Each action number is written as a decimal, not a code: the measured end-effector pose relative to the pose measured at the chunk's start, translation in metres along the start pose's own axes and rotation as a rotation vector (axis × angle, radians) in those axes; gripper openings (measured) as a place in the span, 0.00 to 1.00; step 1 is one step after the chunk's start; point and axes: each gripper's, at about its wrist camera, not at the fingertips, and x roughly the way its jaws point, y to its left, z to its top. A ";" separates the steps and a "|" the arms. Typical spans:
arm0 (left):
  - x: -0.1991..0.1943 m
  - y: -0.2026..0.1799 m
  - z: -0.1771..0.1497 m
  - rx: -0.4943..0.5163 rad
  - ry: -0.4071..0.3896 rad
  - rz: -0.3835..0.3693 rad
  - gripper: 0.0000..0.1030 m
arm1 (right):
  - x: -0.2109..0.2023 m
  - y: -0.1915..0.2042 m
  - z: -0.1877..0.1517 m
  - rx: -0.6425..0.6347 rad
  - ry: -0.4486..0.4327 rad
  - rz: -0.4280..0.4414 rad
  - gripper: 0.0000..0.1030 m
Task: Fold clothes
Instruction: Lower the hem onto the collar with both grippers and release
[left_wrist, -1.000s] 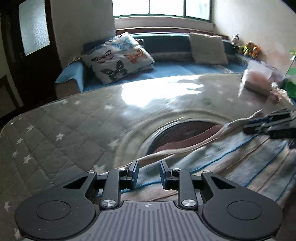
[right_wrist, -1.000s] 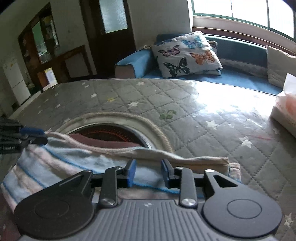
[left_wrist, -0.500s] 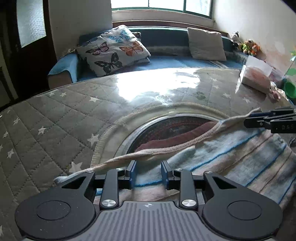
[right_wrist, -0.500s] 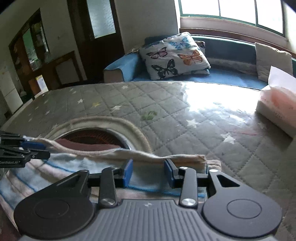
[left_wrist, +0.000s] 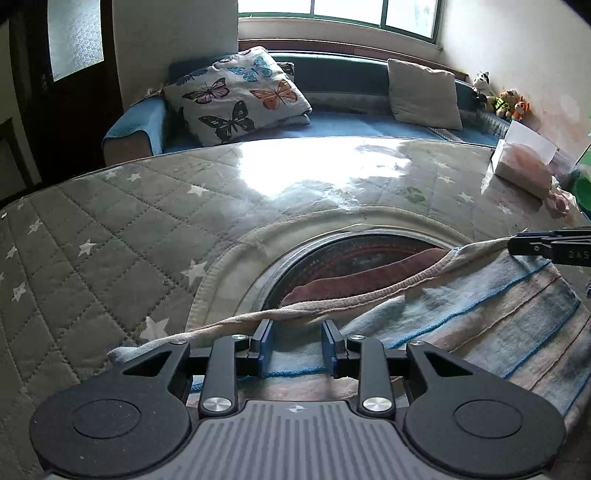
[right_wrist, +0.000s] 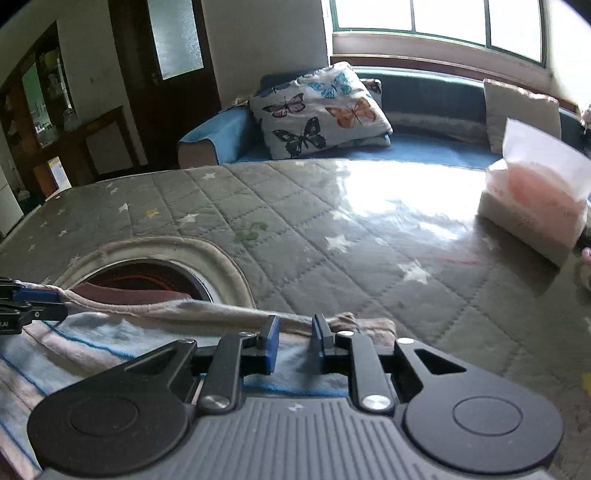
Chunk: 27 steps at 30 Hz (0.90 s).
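A striped cloth (left_wrist: 491, 325), pale blue and pink with thin blue lines and a beige hem, lies on the quilted grey table cover, partly over a round opening (left_wrist: 354, 258). It also shows in the right wrist view (right_wrist: 92, 339). My left gripper (left_wrist: 295, 341) sits over the cloth's near left edge, jaws apart with the hem between them. My right gripper (right_wrist: 293, 338) sits over the cloth's right end, jaws apart around the hem. Each gripper's tips show in the other view: the right gripper's (left_wrist: 546, 247), the left gripper's (right_wrist: 26, 302).
A dark red cloth (left_wrist: 369, 280) lies in the opening under the striped one. A tissue box (right_wrist: 535, 206) stands at the table's right. Behind the table is a blue sofa with a butterfly pillow (left_wrist: 236, 96) and a beige cushion (left_wrist: 424, 94).
Both grippers have moved forward over the table with the cloth's far edge, and the cloth has spread out flatter. The jaws of both stand slightly wider apart than before.
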 end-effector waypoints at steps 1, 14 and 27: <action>-0.001 0.000 -0.001 0.001 -0.003 -0.002 0.35 | -0.002 -0.002 -0.001 0.004 0.000 0.001 0.17; -0.038 -0.016 -0.028 0.055 -0.046 -0.002 0.50 | -0.046 0.021 -0.033 -0.094 0.030 0.053 0.22; -0.078 -0.028 -0.083 0.086 -0.085 0.049 0.51 | -0.093 0.033 -0.087 -0.174 0.000 0.028 0.34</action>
